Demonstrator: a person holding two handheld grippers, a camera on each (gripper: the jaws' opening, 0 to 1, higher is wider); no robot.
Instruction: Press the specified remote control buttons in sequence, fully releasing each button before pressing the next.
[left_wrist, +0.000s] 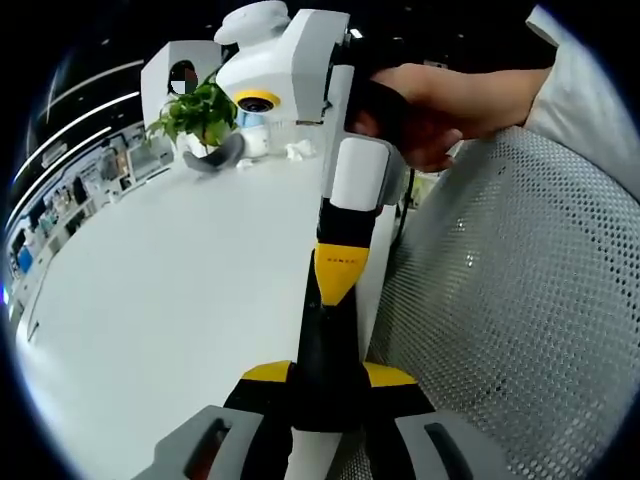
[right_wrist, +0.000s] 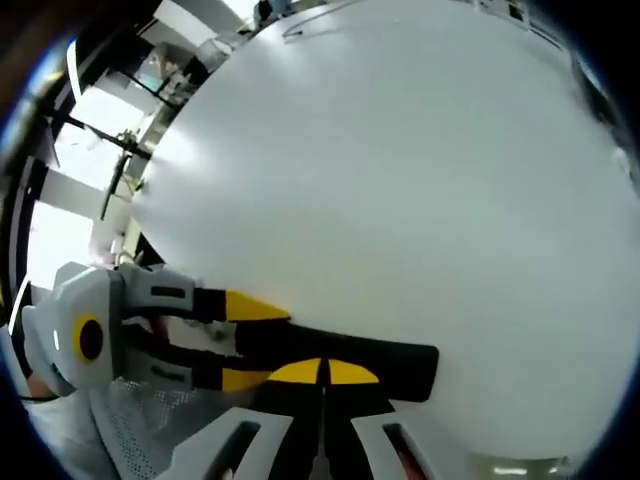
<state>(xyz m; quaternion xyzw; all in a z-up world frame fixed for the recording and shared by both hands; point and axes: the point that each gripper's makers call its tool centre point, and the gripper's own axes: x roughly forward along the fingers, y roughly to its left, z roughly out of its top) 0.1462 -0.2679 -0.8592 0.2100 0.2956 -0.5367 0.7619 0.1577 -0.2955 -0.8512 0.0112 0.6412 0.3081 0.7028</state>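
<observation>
Long black plastic remote control (right_wrist: 340, 358) lies at the white surface's (right_wrist: 400, 180) near edge. Left gripper (right_wrist: 262, 340) jaws clamp its end; right gripper (right_wrist: 322, 372) jaws closed, tips pressing its top. Rigid, light, slick; grip the sides.

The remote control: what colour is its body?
Black remote control, a plain dark bar; clearest in the right gripper view, lying on the white table.

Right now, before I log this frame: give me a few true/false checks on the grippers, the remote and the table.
1. The left gripper clamps the black remote. True.
2. The right gripper is wide open. False: its jaws are closed together, with the tip at the remote.
3. A potted plant stands at the far end of the white table. True.
4. The remote lies untouched on the table. False: the left gripper holds it.
</observation>
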